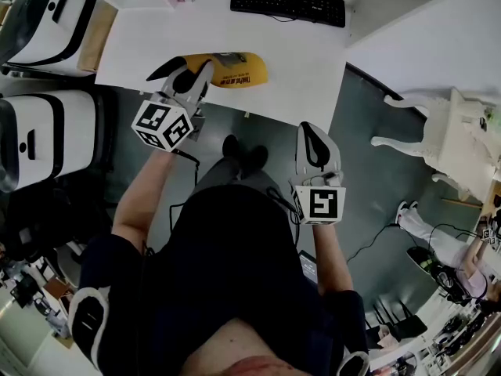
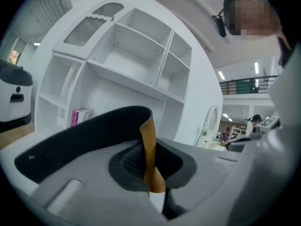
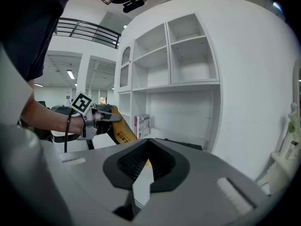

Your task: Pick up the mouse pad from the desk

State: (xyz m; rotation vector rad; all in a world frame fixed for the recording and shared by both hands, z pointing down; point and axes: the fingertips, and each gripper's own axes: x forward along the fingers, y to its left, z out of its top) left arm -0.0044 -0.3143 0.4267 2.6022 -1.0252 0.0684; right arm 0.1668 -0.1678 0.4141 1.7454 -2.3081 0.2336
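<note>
The yellow mouse pad (image 1: 235, 69) is held off the white desk (image 1: 274, 49) by its near end, and my left gripper (image 1: 192, 75) is shut on that end. In the left gripper view the pad's orange edge (image 2: 148, 149) stands upright, pinched between the two jaws of the left gripper (image 2: 151, 130). My right gripper (image 1: 311, 135) hangs at the desk's front edge, jaws together with nothing in them. The right gripper view looks past its own closed right gripper (image 3: 146, 146) at the left gripper (image 3: 101, 117) carrying the pad (image 3: 120, 133).
A black keyboard (image 1: 287, 2) lies at the back of the desk. White shelving (image 2: 136, 55) with a pink box (image 2: 80, 116) rises behind the desk. Two white-and-black machines (image 1: 43, 22) stand at the left, and a white chair (image 1: 446, 131) stands on the floor at the right.
</note>
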